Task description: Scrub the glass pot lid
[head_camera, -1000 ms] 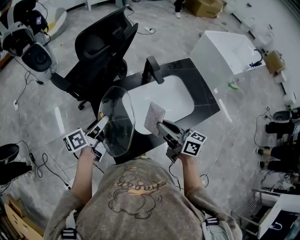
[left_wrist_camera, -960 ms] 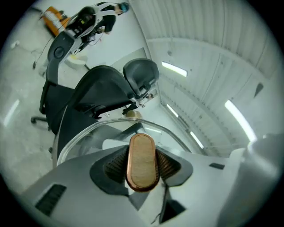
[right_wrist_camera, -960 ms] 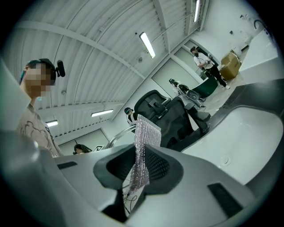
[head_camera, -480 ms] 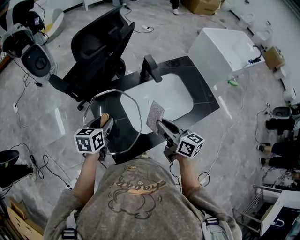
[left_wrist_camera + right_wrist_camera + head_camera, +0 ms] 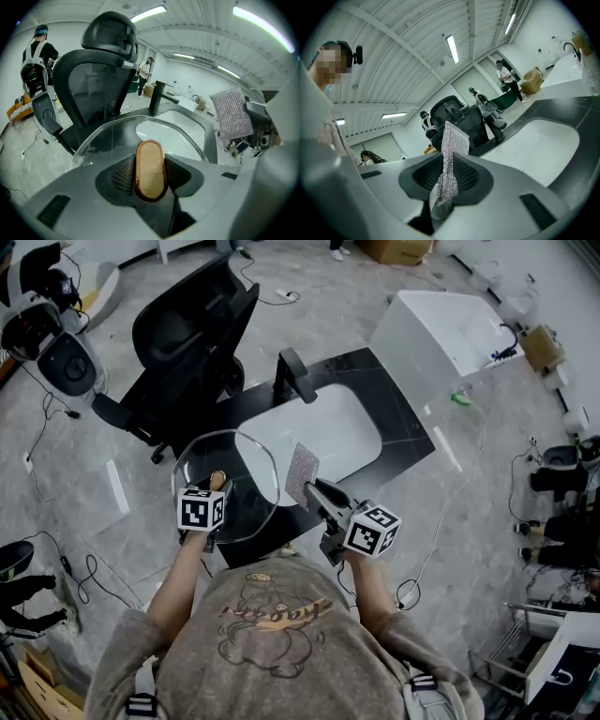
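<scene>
2 firm grips: your left tool [image 5: 150,174] is clamped on the knob [image 5: 150,164] of the glass pot lid [image 5: 251,472], and your right tool [image 5: 313,491] pinches the scrubbing cloth [image 5: 302,471] upright beside it.

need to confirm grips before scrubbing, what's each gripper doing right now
Left gripper: closed on the wooden handle of the glass pot lid.
Right gripper: closed on the silver scrubbing cloth.

head: above, steeply down | left claw [image 5: 214,486] cam, right claw [image 5: 312,491] cam: close, along jaws | shared: sink [image 5: 328,427], chair [image 5: 183,334]
</scene>
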### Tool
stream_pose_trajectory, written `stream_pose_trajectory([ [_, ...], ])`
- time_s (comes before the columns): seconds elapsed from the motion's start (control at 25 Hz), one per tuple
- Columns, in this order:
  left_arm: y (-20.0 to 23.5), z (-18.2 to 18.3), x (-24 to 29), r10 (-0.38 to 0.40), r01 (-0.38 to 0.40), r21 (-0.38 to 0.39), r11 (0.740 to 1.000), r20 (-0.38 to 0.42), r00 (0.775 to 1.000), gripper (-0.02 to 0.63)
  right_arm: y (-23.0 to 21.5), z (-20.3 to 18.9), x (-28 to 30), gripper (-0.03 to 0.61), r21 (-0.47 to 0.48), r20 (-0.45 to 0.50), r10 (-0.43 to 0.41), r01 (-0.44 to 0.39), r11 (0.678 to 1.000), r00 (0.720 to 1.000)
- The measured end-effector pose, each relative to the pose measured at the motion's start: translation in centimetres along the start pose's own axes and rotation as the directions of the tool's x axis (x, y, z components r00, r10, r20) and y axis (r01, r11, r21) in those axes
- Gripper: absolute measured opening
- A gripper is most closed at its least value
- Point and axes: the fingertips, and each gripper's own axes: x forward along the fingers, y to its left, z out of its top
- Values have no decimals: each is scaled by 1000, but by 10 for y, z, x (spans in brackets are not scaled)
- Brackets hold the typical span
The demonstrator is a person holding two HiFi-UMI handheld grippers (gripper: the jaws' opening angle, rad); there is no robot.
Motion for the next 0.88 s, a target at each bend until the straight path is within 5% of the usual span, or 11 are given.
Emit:
stream_pose_trajectory([
  [0.88,3,-22,38,53,-48,54,997,-112,992,181,-1,-12,3,84,9,-35,-1,1,1000,999],
])
